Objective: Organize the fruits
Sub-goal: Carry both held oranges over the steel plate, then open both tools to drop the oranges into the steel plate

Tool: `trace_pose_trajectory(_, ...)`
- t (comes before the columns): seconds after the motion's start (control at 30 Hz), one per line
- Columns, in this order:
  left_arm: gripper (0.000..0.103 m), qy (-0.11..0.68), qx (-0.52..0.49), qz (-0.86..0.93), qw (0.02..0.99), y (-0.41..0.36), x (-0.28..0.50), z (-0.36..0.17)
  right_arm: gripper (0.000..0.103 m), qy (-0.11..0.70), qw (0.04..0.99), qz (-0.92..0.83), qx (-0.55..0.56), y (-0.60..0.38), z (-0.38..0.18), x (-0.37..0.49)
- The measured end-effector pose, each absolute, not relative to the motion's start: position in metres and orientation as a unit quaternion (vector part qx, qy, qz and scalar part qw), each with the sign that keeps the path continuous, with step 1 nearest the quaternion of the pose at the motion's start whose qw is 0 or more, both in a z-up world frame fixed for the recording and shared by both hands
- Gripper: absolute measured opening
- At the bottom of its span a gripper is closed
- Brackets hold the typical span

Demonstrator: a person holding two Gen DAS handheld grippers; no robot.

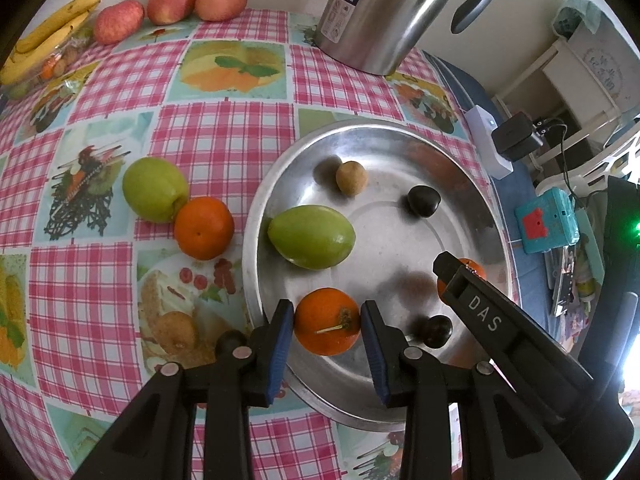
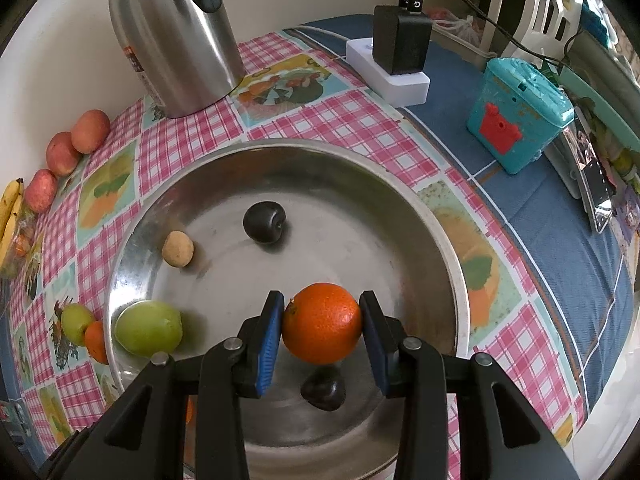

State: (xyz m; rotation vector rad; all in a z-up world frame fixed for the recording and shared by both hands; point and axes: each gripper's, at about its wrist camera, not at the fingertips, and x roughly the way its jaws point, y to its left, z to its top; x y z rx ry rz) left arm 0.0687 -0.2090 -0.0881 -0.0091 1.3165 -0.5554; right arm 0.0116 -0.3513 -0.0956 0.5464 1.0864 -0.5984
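Fruits were going into the big metal tray point(image 1: 472, 184), and each gripper pinched one orange.

The left gripper point(image 1: 327, 322) squeezed an orange with a little stem point(image 1: 327, 322) between its blue pads, low over the near side of the tray. The right gripper point(image 2: 322, 330) held a round, bumpy orange point(image 2: 322, 330) tight above the tray, over a dark plum point(image 2: 323, 389). To do this step well, I think each orange should go down softly onto a bare spot, away from the plum, and the pads should open only when it sat still, or it might roll. In the tray lay a shiny green fruit point(image 1: 311, 237), a small tan one point(image 1: 350, 178) and another dark plum point(image 1: 423, 201). A green fruit point(image 1: 154, 189) and an orange point(image 1: 204, 227) still waited, touching, on the checked cloth point(image 1: 224, 136).
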Motion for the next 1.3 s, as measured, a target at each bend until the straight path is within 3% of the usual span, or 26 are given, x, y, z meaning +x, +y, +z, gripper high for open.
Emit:
trace_pose_trajectory(0.2, 0.042, 0.608, -0.005, -0.254, 0.753, -0.211, 0.07, -0.09, 0.041, 0.504, 0.778, -0.281, 0.248, -0.352, -0.096, 0.013)
trace_pose_trajectory(0.33, 0.044, 0.603, -0.005, -0.258, 0.755, -0.21, 0.069, -0.085, 0.052, 0.498, 0.78, -0.284, 0.25, -0.351, -0.092, 0.012)
trace_pose_trajectory(0.7, 0.044, 0.583, -0.025, -0.238, 0.776, -0.183, 0.079, -0.064, 0.051, 0.466, 0.806, -0.279, 0.235, -0.342, -0.058, 0.01)
trace_pose_trajectory(1.3, 0.044, 0.567, -0.095, -0.111, 0.811, -0.089, 0.122, -0.061, 0.051, 0.5, 0.821, -0.212, 0.174, -0.289, -0.059, 0.036)
